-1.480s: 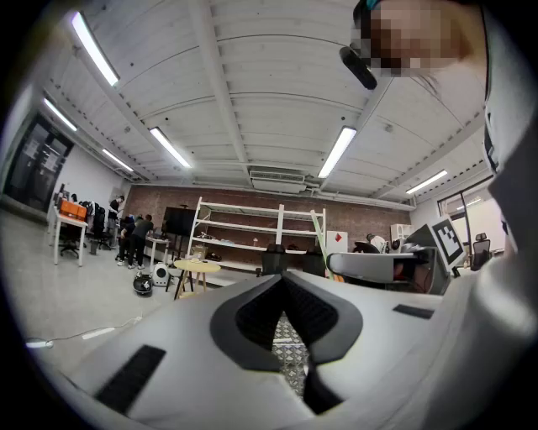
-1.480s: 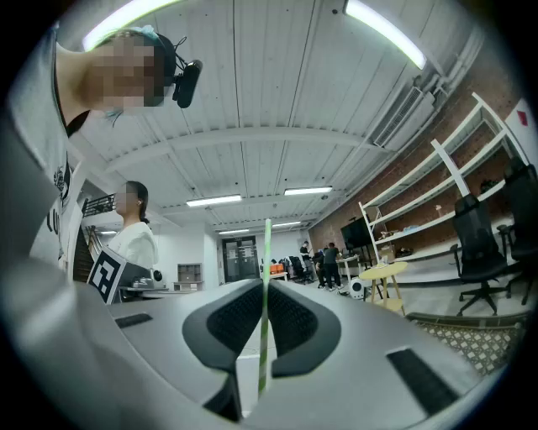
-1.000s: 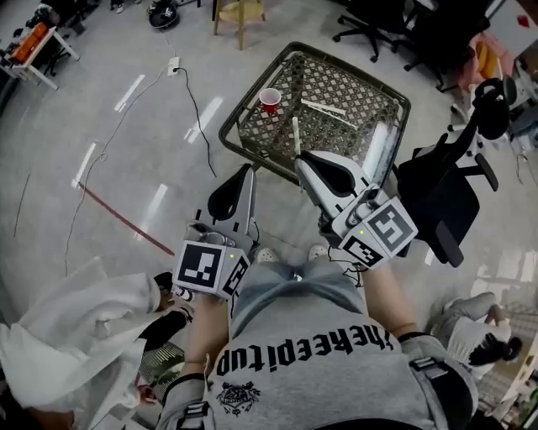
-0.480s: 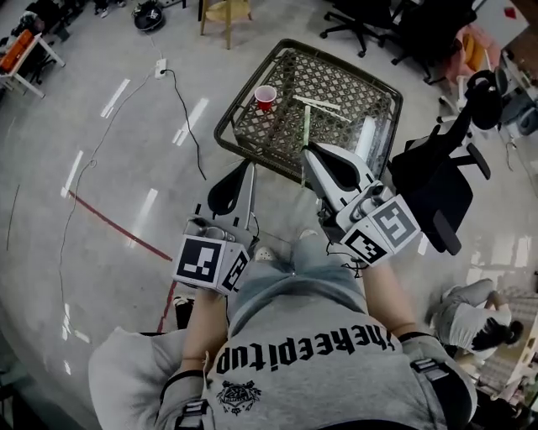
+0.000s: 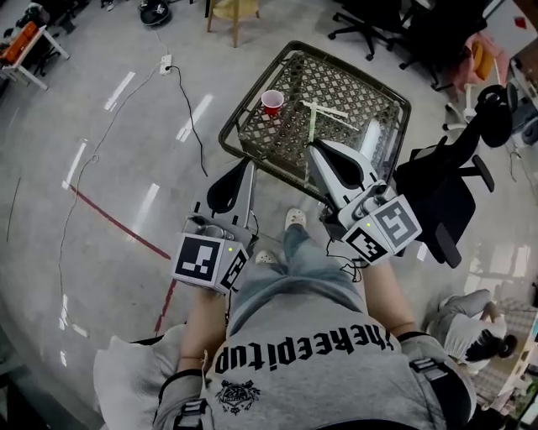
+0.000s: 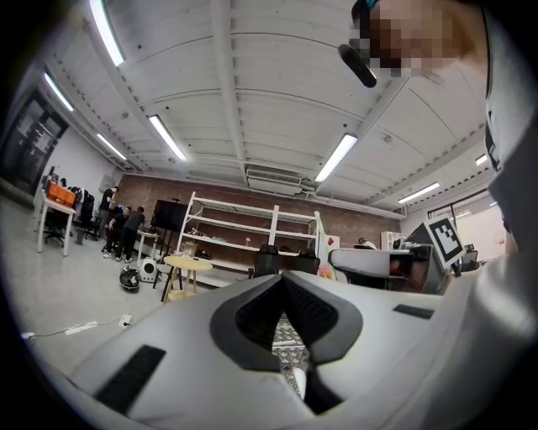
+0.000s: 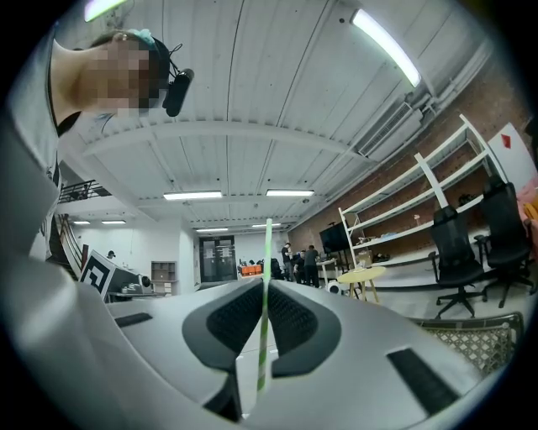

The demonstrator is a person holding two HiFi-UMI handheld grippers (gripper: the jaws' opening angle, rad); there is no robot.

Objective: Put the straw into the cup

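A red cup (image 5: 271, 102) stands upright on the far left part of a dark lattice table (image 5: 252, 138). My right gripper (image 5: 316, 151) is shut on a thin green-and-white straw (image 5: 310, 126), which sticks out past the jaws over the table's near side, right of the cup. In the right gripper view the straw (image 7: 264, 311) runs up between the shut jaws of the right gripper (image 7: 262, 290). My left gripper (image 5: 234, 186) hangs shut and empty in front of the table's near left edge. In its own view the left gripper (image 6: 284, 279) holds nothing.
More pale straws (image 5: 332, 110) and a white roll (image 5: 371, 136) lie on the table. Black office chairs (image 5: 445, 180) stand to the right, a wooden stool (image 5: 225, 10) beyond. A cable (image 5: 192, 92) and red tape line (image 5: 118, 222) cross the floor. White cloth (image 5: 134, 378) lies at lower left.
My right gripper and its straw have edged forward and right, so the straw now reaches over the table. The person has stepped. The left gripper has barely moved.
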